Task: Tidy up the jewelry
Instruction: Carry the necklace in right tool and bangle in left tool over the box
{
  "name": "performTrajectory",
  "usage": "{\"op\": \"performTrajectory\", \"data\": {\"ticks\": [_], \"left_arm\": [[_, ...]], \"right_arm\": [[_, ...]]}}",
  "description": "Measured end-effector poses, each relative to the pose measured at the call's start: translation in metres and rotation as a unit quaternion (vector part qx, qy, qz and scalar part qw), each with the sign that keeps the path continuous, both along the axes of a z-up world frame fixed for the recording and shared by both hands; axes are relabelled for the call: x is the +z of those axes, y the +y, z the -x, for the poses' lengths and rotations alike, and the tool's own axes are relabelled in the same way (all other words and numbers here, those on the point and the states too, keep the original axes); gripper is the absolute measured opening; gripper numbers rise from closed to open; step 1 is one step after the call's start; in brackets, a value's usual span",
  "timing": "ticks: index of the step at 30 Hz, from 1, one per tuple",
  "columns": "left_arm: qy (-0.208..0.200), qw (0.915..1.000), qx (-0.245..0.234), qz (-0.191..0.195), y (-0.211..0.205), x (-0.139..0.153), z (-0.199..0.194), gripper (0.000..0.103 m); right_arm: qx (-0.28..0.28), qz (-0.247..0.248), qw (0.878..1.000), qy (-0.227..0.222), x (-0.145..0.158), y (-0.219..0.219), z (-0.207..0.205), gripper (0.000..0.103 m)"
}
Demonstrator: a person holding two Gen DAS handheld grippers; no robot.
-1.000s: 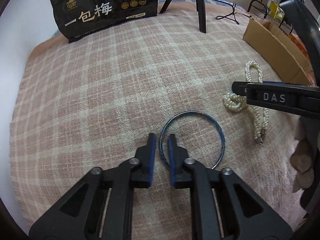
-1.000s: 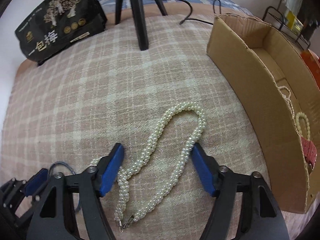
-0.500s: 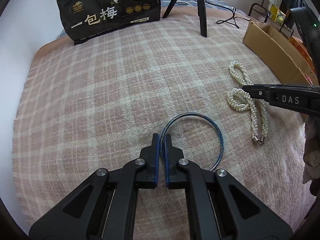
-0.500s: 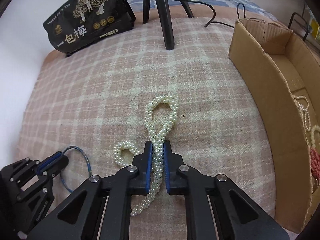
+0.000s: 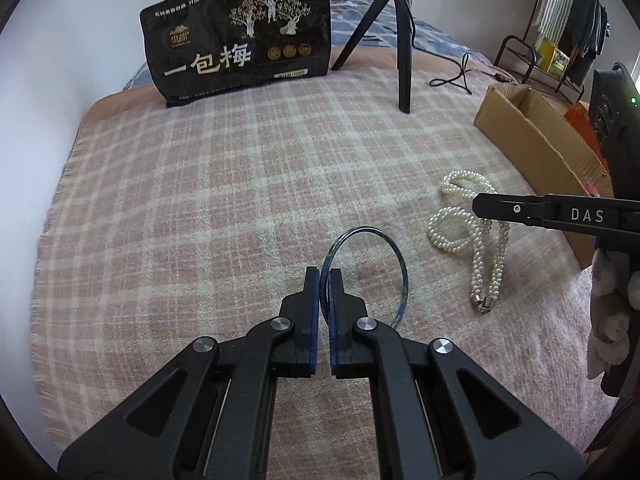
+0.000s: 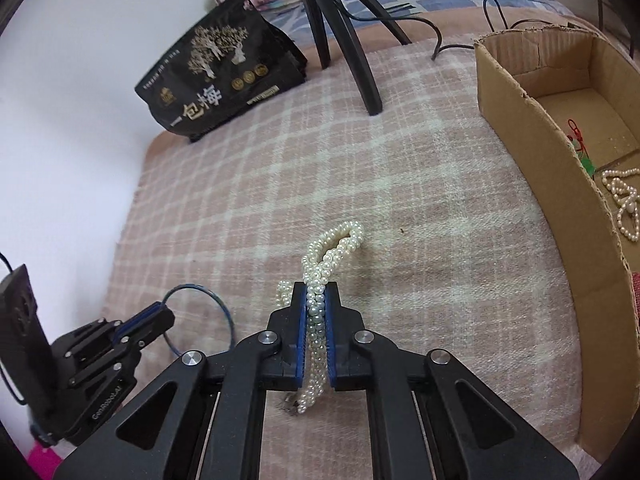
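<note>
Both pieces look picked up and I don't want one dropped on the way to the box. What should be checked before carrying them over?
1. Left tongs shut on blue bangle: ok.
2. Right tongs shut on pearl necklace: ok.
3. Necklace clear of the blanket: not ok, its ends trail on it.
4. Cardboard box open on top: ok.
5. Bangle fully off the blanket: cannot tell.
</note>
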State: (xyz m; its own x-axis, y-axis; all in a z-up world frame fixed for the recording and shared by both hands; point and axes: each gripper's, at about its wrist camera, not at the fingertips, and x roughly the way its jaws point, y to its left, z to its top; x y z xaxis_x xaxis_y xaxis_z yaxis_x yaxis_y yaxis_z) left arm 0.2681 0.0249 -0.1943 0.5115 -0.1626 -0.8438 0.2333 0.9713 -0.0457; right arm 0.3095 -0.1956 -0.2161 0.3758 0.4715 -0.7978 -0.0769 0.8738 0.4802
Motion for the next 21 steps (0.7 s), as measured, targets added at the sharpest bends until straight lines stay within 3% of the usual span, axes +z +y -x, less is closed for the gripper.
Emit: {"op": "performTrajectory", "data": {"ticks": [7,21], "left_arm": [[-0.021,0.9997,-0.004,0.012,-0.003,0.019,0.009,0.001],[-0.08,0.9957,-0.009,0.047,-0.013,0.078,0.036,0.001]], "right_arm": [[-0.003,-0.042,0.999,-0.017,0.015,-0.002,0.006,0.006],[0.034,-0.055,0.995,-0.071,0.066,-0.017,0.041,0.006]]}}
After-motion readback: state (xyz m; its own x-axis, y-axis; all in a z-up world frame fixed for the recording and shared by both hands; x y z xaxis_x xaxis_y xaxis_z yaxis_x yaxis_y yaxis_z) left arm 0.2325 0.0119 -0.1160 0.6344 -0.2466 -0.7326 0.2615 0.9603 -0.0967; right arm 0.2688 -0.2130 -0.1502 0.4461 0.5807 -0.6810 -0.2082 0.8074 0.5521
